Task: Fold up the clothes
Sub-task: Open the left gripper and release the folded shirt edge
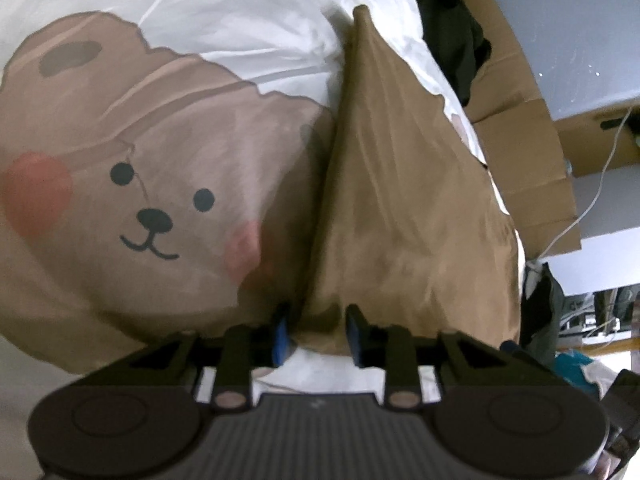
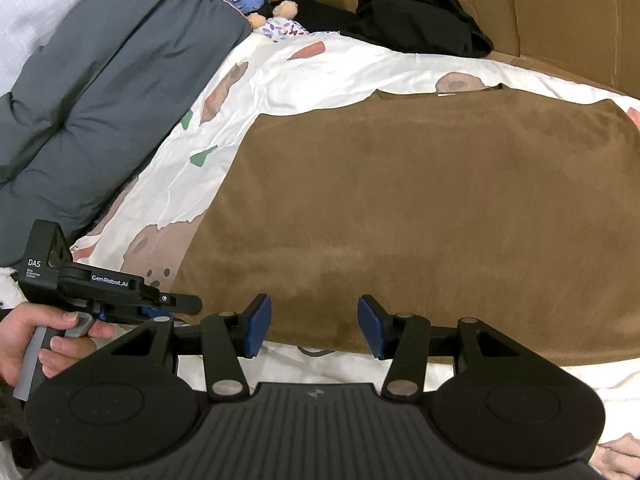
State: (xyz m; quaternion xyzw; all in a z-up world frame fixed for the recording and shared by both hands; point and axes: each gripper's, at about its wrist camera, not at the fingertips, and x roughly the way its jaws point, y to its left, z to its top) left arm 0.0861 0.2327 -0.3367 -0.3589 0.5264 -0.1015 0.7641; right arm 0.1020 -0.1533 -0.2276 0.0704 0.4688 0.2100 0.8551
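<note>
Right gripper (image 2: 315, 327): blue-padded jaws spread wide, empty, over the near hem of the flat brown suede-like garment (image 2: 400, 208).
Left gripper (image 1: 316, 334): jaws partly open around a raised brown fold.
Right-wrist view only: person's hand (image 2: 36, 340) on the left handle; bear-print white bedsheet (image 2: 320, 76) beneath.

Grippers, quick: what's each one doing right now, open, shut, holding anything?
Left gripper: jaws apart around a bunched edge of the brown garment; grip cannot be told.
Right gripper: open, holding nothing, at the garment's near edge.
</note>
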